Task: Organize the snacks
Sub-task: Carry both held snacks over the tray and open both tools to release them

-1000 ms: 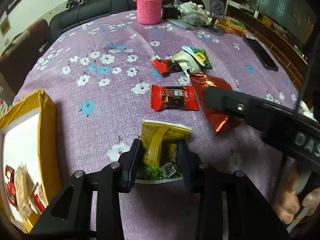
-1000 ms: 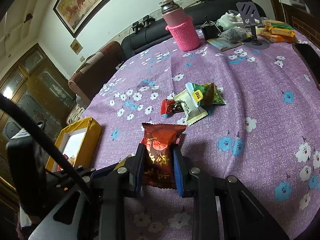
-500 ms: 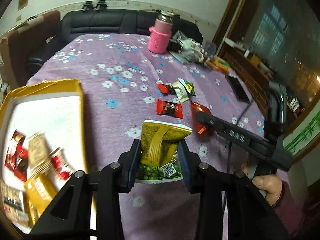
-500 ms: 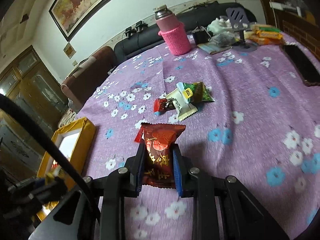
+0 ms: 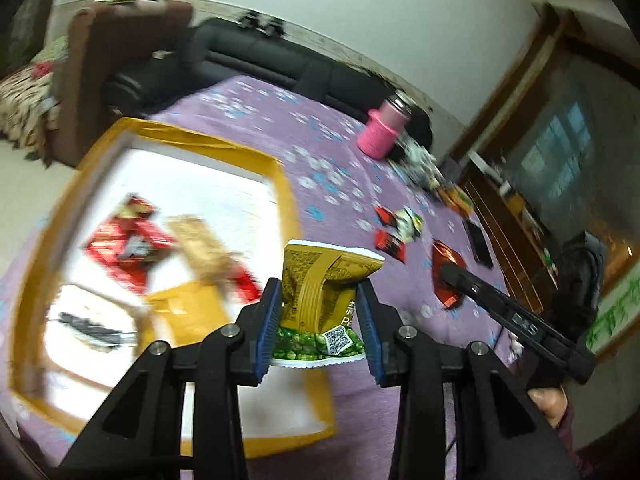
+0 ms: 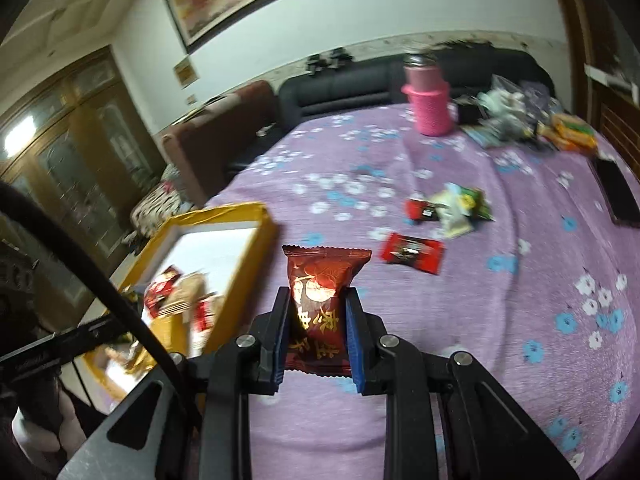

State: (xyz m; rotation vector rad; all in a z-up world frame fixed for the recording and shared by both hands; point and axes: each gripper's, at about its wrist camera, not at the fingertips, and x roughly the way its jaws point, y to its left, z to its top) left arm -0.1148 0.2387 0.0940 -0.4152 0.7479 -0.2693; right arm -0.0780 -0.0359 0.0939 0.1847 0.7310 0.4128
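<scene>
Left gripper clamps a yellow-green snack packet near the yellow box, which already contains snacks. Right gripper clamps a dark red snack packet above the purple tablecloth. Risk: opening either gripper short of the box rim would drop its packet onto the cloth; both tools converging on the box may collide.
</scene>
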